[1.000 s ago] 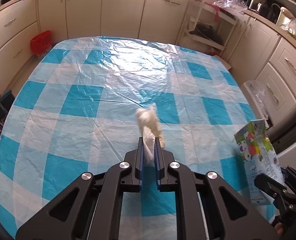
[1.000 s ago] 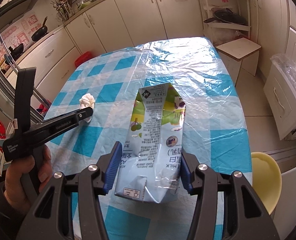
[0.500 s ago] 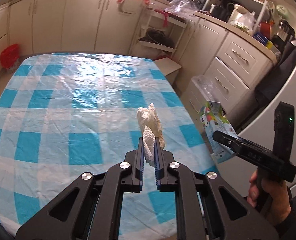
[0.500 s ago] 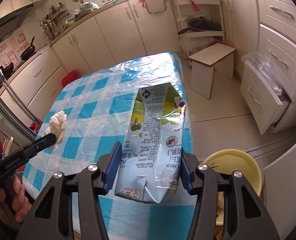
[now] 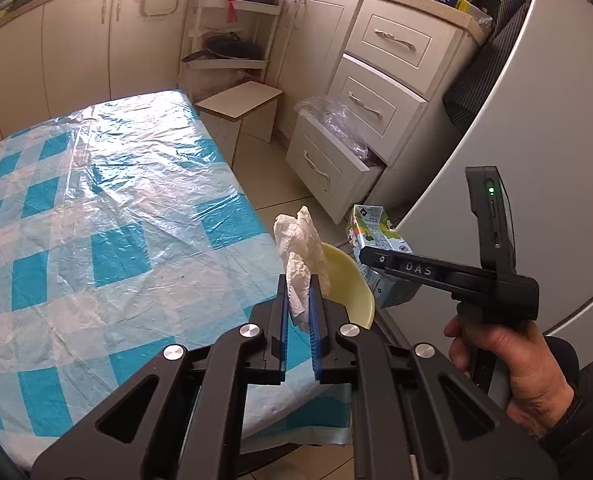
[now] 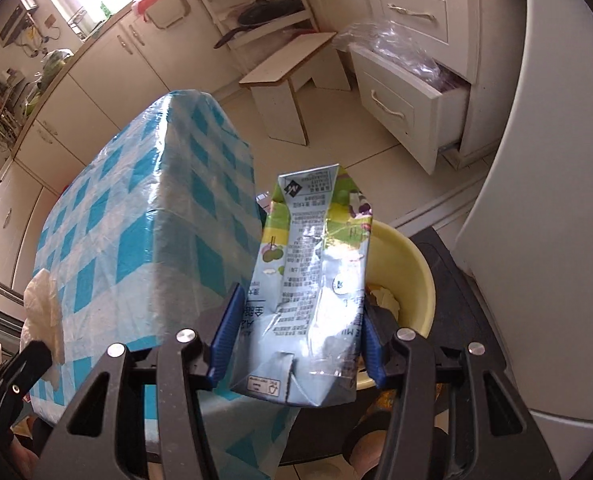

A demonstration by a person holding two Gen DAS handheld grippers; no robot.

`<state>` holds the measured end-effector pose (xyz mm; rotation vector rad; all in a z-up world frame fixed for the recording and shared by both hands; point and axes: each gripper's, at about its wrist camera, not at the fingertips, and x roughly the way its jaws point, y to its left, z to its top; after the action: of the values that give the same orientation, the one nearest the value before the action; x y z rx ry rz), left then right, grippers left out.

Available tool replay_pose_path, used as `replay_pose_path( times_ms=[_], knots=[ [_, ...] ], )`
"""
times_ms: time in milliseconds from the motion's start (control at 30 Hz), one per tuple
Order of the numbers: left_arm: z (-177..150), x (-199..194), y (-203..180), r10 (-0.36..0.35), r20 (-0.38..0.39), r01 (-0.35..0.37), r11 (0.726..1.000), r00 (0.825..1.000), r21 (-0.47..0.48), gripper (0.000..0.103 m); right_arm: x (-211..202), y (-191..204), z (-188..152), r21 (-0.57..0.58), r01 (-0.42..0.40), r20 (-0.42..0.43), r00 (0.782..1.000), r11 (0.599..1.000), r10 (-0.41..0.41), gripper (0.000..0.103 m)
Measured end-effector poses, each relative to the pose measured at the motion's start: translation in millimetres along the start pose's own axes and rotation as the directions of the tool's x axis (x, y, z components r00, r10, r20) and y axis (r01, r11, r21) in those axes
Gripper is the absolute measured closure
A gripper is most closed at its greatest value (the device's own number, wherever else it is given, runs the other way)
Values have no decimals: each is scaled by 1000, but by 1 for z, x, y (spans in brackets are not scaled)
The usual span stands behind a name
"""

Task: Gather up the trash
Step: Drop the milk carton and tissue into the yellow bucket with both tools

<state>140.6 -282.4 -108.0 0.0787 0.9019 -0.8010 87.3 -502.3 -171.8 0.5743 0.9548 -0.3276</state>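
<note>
Jaws, left wrist view: left gripper (image 5: 298, 294) pinched nearly together on a crumpled white tissue (image 5: 300, 248), which sticks up past the blue pads.
Tissue position: beyond the table's right edge, over the near rim of the yellow bin (image 5: 350, 280).
Right gripper, left wrist view: right gripper (image 5: 384, 260) at 3 o'clock of the tissue, side-on, carried by a hand (image 5: 512, 356); milk carton (image 5: 376, 240) clamped in it.
Table edge: table (image 5: 96, 220) under a blue-and-white checked plastic cover, filling 9 o'clock; its right edge runs from 12 o'clock down to the bin.
Open room: bare tiled floor (image 5: 280, 176) between the table edge and a pulled-out drawer (image 5: 328, 156) at 1 o'clock; low stool (image 5: 240, 108) at 12 o'clock; white appliance wall (image 5: 536, 140) close at 3 o'clock.

Jaws, right wrist view: right gripper (image 6: 298, 340) held apart at carton width, both blue pads pressed on the milk carton (image 6: 316, 272).
Carton position: upright along the fingers, top tilted away, hanging over the yellow bin (image 6: 412, 272), whose rim shows at 3 o'clock of it.
Bin contents: some pale scraps inside; cannot tell what.
Table edge: table (image 6: 144, 220) corner and hanging cloth just left of the carton, at 9 o'clock.
Left gripper, right wrist view: left gripper (image 6: 36, 354) at 8 o'clock with the tissue (image 6: 42, 308).
Open room: floor (image 6: 376, 168) clear at 12 o'clock up to stool (image 6: 288, 80) and drawer (image 6: 408, 92).
</note>
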Motion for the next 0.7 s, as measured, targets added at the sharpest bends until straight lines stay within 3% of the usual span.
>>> replay_pose_path(
  times_ms=[200,300,333,500,600,700],
  knots=[
    [2,8,-19,4,-11,-4,999,1000,39,94,17,-21,2,89,-1,-58,998,996,7,50],
    [4,20,-25,3,-24,-2,999,1000,48,94,22,-28,2,137,7,-75,997,991,3,36],
    [4,24,-27,2,-30,-1,999,1000,50,94,19,-29,4,151,-3,-64,998,989,13,36],
    [9,51,-40,-7,-62,11,998,998,62,94,-14,-40,16,234,-77,105,993,969,53,32],
    [14,73,-54,-12,-91,19,997,996,73,94,-46,-46,22,263,-123,259,965,957,53,24],
    [18,99,-66,9,-135,3,996,991,87,90,-67,-47,27,251,-151,357,933,956,53,23]
  ],
)
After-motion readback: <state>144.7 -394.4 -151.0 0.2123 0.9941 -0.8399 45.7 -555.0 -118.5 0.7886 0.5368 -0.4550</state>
